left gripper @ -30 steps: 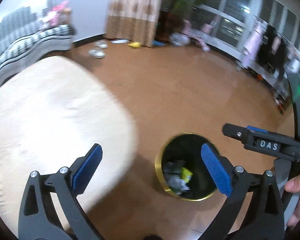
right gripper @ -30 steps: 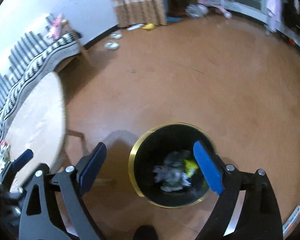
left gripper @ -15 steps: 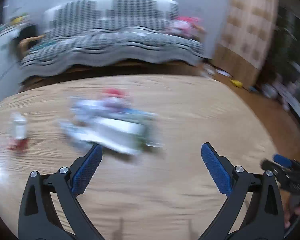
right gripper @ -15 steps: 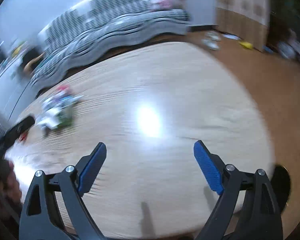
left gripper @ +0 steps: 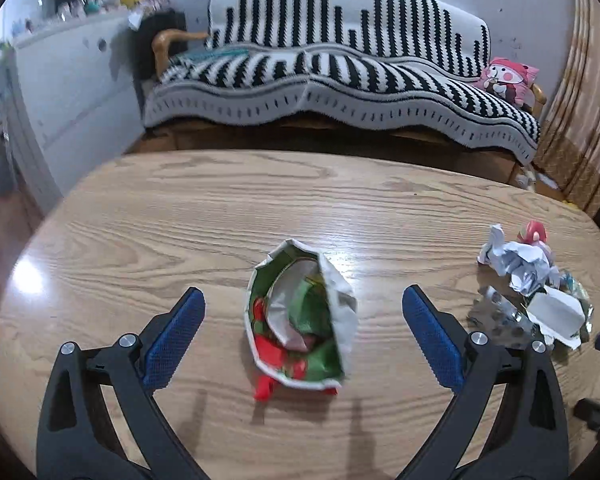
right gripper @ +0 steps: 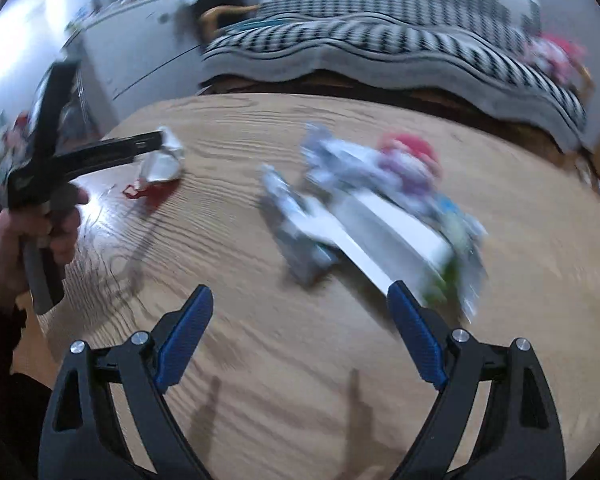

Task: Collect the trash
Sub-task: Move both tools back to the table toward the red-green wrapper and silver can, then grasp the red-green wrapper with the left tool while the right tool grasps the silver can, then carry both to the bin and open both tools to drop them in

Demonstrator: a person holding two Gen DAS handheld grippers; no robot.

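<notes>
Left gripper (left gripper: 303, 330) hangs over the oval light-wood bench (left gripper: 180, 216) w/ jaws spread wide, nothing in them; the crumpled red-green-white paper wrapper (left gripper: 300, 320) lies on the bench right btwn the two blue pads, not touched. Right gripper (right gripper: 300, 330) is also wide open & empty, aimed at the blurred heap of white crumpled paper, silvery foil and a flat white card (right gripper: 376, 208), which sits just ahead of its tips. In the left view that same heap (left gripper: 532, 284) is off to the right, well apart from the wrapper. The wrapper looks v. light, soft, thin; I'd guess it'll crush flat under the pads rather than resist, & may slide on the smooth wood. Best hold prob. across the bunched middle, pinching the white flap & the coloured side together, not a loose edge that could tear or slip out. The heap is trickier imo: several loose bits, foil slippery, card stiff, so likely one piece per grab. A person's hand (right gripper: 28, 236) grips the left tool's handle at the bench edge.
</notes>
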